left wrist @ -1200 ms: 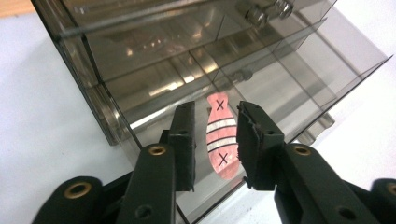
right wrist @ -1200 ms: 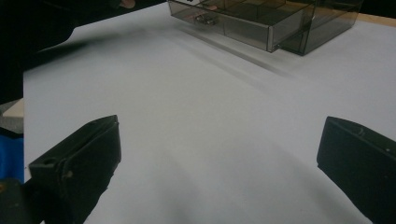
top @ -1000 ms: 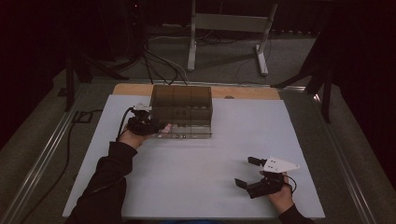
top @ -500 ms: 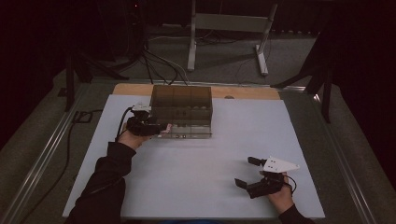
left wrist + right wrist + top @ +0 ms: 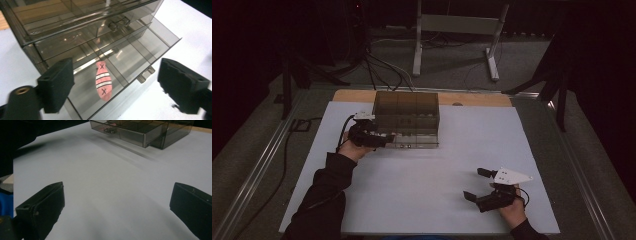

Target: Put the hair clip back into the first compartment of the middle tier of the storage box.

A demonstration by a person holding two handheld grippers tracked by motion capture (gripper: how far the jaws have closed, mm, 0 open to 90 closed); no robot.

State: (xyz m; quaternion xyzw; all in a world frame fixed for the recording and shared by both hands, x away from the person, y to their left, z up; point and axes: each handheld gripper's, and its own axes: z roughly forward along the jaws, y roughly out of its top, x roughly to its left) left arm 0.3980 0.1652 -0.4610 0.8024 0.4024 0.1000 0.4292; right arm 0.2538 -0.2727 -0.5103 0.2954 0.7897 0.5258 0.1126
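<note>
my left tool (image 5: 115,82) over the pulled-out bottom drawer (image 5: 140,50) of the smoky drawer box (image 5: 407,117), jaws just been opening, wide now, nothing gripped, pink striped fish (image 5: 103,80) lying loose in the drawer between them, right tool (image 5: 484,186) wide open and empty, well apart on the white surface (image 5: 432,185)

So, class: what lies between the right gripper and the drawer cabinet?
Nothing: in the high view, bare white table separates the right gripper from the drawer cabinet. The right gripper view shows that same stretch bare.

Dark sleeves (image 5: 324,200), black claws, white three-cornered plate (image 5: 511,176)
</note>
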